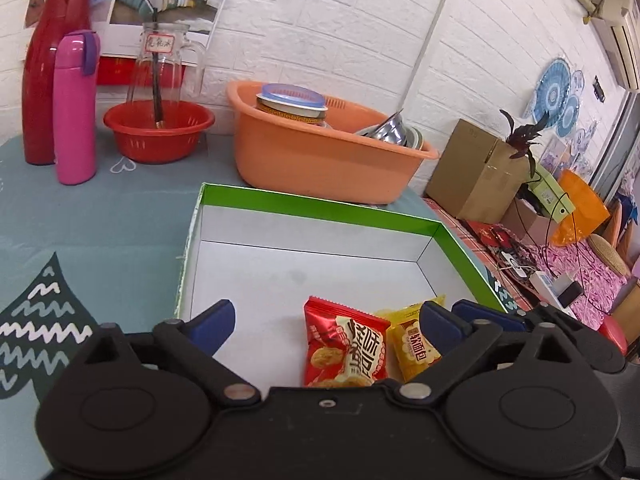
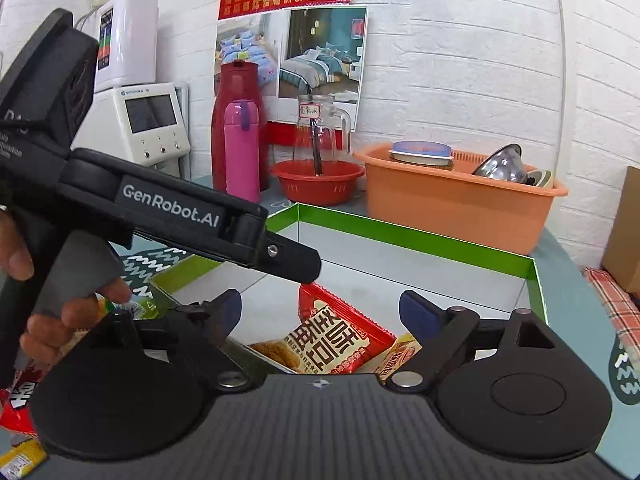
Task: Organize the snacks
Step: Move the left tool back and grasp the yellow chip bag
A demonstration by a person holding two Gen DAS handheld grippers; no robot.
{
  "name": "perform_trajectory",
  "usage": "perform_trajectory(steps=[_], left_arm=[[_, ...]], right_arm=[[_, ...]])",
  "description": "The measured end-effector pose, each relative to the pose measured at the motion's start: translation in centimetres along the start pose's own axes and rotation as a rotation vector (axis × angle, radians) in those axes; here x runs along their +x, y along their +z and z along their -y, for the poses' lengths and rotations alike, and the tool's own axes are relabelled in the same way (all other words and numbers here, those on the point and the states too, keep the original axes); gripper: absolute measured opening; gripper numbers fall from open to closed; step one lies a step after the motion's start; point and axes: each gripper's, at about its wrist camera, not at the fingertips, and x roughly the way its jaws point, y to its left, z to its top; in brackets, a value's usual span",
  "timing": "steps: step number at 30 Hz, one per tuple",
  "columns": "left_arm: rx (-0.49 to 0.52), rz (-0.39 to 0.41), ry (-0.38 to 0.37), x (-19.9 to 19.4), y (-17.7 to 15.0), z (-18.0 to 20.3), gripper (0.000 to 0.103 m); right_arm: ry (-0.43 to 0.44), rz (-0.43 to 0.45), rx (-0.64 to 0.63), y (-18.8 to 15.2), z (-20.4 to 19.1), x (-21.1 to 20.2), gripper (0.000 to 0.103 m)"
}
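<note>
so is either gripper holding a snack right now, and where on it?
No. Left gripper and right gripper are both open and empty; the red snack packet and yellow snack packet lie loose in the green-rimmed box.

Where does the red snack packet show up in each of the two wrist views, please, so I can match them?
Left wrist view: the red snack packet lies low and right of centre, inside the green-rimmed box, beside a yellow packet.
Right wrist view: the same packet lies low at centre, between the open claw's fingers, untouched.
Shared landmark: the orange basin behind the box.
</note>
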Motion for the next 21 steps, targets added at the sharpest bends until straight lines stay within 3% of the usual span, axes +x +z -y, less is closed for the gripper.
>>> perform_trajectory(steps=[6,12,16,21], left_arm=[[0.012,0.034,0.005,-2.6,-0.1,0.9,0.103],[0.02,0.075,0.019,-8.1,-1.3,2.5,0.103],[0.036,0.077,0.029,-12.2,-3.7,3.5,0.103],[0.038,0.054,-0.029,-15.7,-7.9,4.0,0.103]], right_arm=[[-0.019,0.017,-0.003,0.5,-0.7,-1.4,0.103],[-0.029,0.046,0.046,0.6,-1.2,-5.9,0.103],[-0.026,0.06,0.067,-0.6,-1.8,-9.7,0.103],[0.021,0.064,0.107,-3.5,-2.4,-13.6,0.103]])
